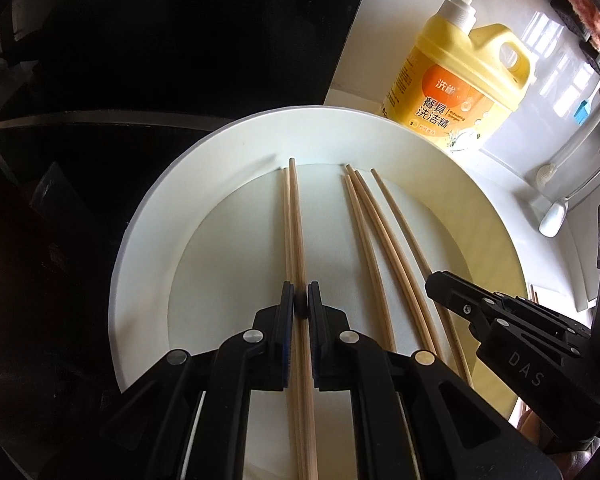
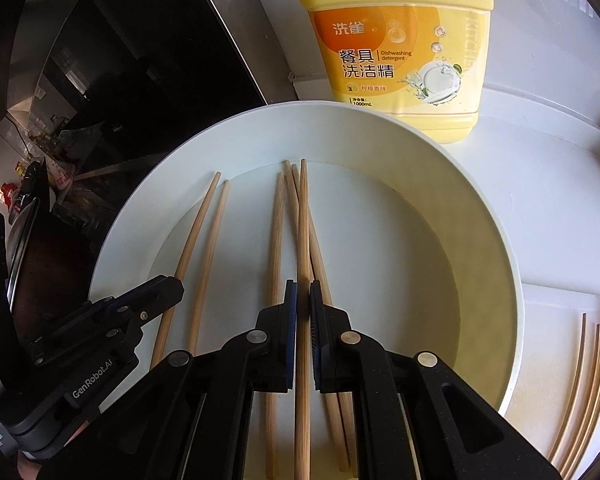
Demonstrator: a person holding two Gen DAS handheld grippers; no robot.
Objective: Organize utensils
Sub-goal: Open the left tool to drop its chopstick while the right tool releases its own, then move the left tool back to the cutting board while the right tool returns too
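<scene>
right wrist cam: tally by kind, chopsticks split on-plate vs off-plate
Chopsticks over the plate: 6
Chopsticks on the counter right of the plate: 4 visible
White plate: 1
Yellow detergent bottle: 1
Total: 12

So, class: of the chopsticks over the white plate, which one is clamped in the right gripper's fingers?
The chopstick running straight up the middle between the right gripper; the others lie loose on the plate, left and right of it.
</scene>
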